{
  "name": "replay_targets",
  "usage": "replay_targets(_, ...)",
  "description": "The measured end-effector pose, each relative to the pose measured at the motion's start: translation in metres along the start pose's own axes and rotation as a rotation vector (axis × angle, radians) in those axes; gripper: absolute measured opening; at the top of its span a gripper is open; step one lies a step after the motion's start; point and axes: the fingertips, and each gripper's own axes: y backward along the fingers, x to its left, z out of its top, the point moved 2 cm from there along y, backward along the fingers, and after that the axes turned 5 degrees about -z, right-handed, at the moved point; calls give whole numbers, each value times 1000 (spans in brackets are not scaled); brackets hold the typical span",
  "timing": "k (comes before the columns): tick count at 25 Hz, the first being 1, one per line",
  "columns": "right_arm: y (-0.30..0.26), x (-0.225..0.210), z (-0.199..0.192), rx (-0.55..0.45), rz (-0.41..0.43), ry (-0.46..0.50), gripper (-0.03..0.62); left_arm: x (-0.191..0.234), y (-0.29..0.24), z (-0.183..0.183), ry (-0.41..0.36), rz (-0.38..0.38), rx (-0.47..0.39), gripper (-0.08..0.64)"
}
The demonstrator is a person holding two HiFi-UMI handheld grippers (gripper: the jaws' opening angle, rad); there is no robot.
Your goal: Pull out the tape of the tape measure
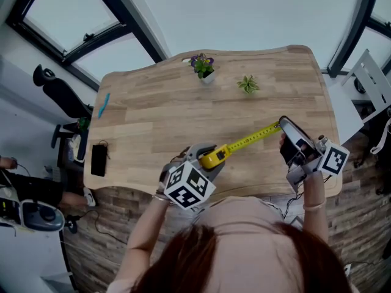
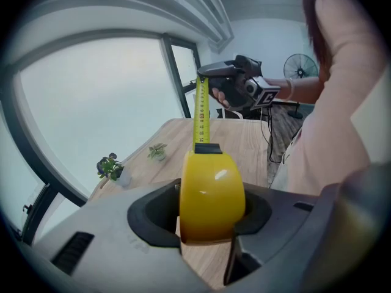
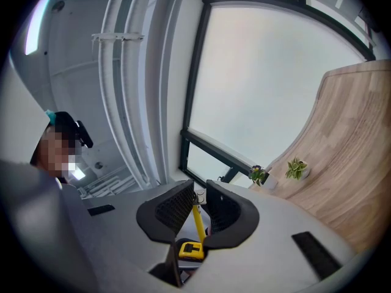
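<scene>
1. A big light wooden table (image 1: pixel 159 115) stands next to tall windows with dark frames (image 1: pixel 67 17).
2. The left gripper (image 1: pixel 206 153) is at the near edge of the table and points down at the wood.
3. Its two grey jaws stand wide apart. They squeeze a round yellow plastic tape measure (image 2: pixel 212 197) from both sides.
4. The tape measure sits right between those jaws, low over the table. I cannot tell if it touches the wood.
5. A thin yellow tape with black marks (image 1: pixel 250 140) comes out of the top of the tape measure. It runs in a straight line away from the left gripper, up to the right gripper (image 3: pixel 198 203).
6. The right gripper is over the right side of the table, well apart from the left gripper. Its dark jaws are close together and pinch the end of the tape. From there the tape goes back down to the tape measure.
7. Far in front of the left gripper, near the far edge of the table, stands a small pot with purple flowers (image 1: pixel 203 66). A small green plant (image 1: pixel 248 85) stands beside it.
8. Off to the left of the left gripper lie a flat black phone (image 1: pixel 99 159) and a blue pen (image 1: pixel 104 104).
</scene>
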Motion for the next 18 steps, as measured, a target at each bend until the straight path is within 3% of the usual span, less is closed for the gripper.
replay_targets(18,12,2,31,-80,-4,15,52,0,-3,-17,10,-24,7,178)
